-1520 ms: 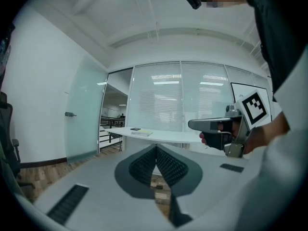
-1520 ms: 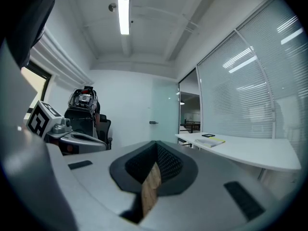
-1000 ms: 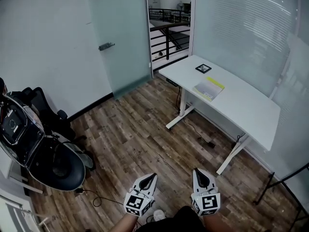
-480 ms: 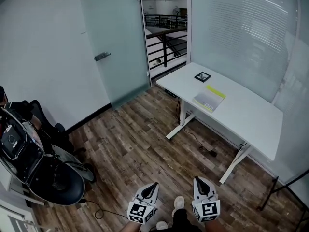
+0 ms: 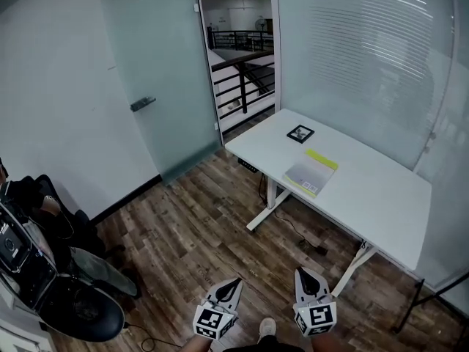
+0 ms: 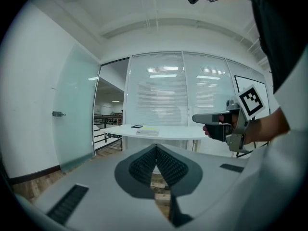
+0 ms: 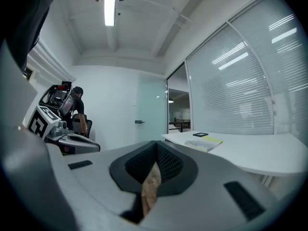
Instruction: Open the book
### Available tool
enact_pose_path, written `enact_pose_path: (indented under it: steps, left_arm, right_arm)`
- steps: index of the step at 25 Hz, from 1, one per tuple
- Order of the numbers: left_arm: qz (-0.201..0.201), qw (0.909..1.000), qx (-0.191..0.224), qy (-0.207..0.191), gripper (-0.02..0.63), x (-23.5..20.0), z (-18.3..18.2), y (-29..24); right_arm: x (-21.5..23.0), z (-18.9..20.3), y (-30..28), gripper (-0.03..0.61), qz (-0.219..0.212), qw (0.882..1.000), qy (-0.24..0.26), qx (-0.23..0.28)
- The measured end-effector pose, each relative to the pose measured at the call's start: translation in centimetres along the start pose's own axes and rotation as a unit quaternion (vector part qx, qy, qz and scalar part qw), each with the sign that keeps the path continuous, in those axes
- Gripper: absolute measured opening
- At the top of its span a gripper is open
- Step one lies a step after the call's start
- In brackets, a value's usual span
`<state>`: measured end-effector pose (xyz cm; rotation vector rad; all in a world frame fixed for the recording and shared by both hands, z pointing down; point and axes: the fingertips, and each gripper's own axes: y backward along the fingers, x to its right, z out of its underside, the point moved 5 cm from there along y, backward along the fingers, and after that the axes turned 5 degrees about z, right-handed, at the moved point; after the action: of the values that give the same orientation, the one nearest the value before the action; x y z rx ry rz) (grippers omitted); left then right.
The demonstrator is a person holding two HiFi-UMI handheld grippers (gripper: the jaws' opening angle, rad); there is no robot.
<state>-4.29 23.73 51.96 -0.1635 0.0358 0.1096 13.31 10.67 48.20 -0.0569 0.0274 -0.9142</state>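
The thin grey book with a yellow-green edge point(image 5: 311, 172) lies closed on the white tabletop point(image 5: 381, 204), at one o'clock. The left claw point(image 5: 233, 283) and the right claw point(image 5: 303, 276) are both closed and empty, held level at six o'clock, probably because the book is well apart.
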Motion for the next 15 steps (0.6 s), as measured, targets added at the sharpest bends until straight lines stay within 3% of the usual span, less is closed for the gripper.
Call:
enact_pose_path:
  steps: [8,12,15]
  left_arm:
    - [-0.022,0.9994,-0.019,0.020,0.012,-3.6,-1.2,-7.6]
    - [-0.007,0.9999,-0.007,0.001,0.014,-4.2,-1.6,-11.2]
    - [-0.019,0.9997,-0.017,0.006,0.014,-4.6,-1.6,-13.1]
  right_arm:
    - [5.2,-0.1,-6.8,0.006,0.007,1.000,0.019,-0.012]
    - [8.0,0.6,-9.4,0.006,0.004,1.000,0.026,-0.014]
    - [9.4,1.0,-10.9,0.006,0.000,0.999,0.030,-0.017]
